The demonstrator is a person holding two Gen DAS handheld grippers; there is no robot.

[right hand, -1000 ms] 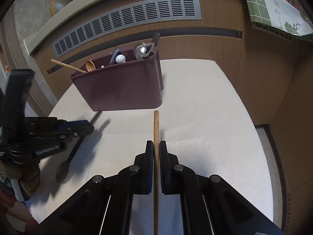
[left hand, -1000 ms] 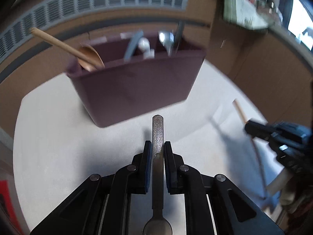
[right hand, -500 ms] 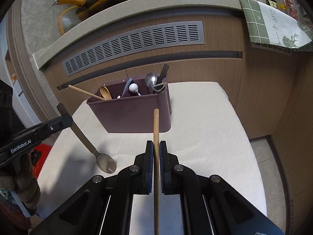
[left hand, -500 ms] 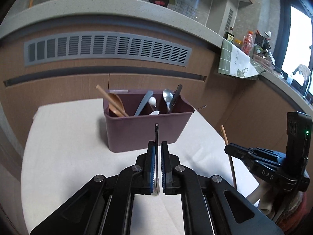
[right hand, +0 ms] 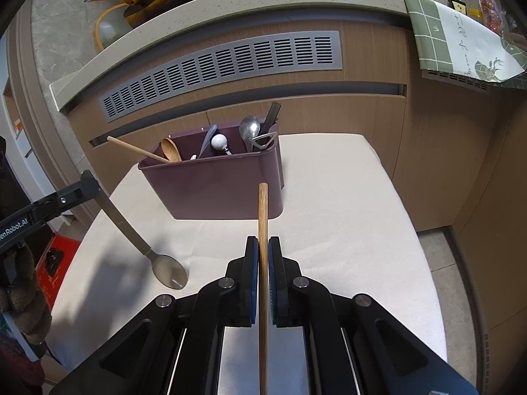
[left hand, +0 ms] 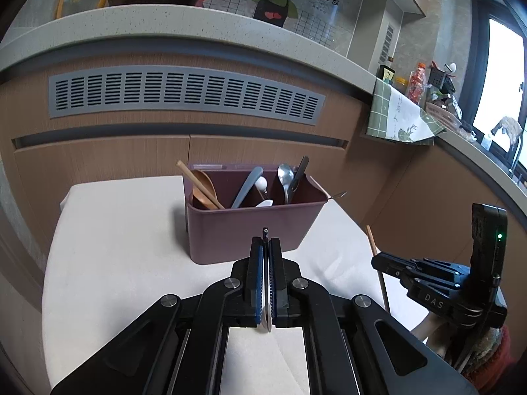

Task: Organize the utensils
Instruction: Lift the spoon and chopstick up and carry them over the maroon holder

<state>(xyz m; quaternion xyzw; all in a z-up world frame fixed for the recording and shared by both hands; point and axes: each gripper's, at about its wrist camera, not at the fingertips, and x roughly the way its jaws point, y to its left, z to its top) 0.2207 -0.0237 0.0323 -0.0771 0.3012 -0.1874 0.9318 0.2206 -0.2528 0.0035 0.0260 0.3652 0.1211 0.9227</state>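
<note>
A maroon utensil caddy (left hand: 250, 227) stands on the white table, also in the right wrist view (right hand: 217, 187). It holds a wooden spoon (left hand: 202, 187), metal spoons and other utensils in separate compartments. My left gripper (left hand: 265, 250) is shut on a metal spoon (right hand: 164, 268), held edge-on, bowl hanging down over the table. My right gripper (right hand: 262, 247) is shut on a wooden utensil handle (right hand: 263, 217) that points toward the caddy; it shows in the left wrist view (left hand: 377, 263) too. Both grippers are in front of the caddy, apart from it.
Wooden cabinets with a grey vent grille (left hand: 184, 93) stand behind the table. A stone counter ledge (left hand: 197, 29) runs above them. A green checked cloth (right hand: 461, 42) hangs at the right. The table edge drops to the floor on the right (right hand: 438, 253).
Both grippers have risen and tilted up away from the table and back from the caddy. The metal spoon has turned edge-on in my left gripper.
</note>
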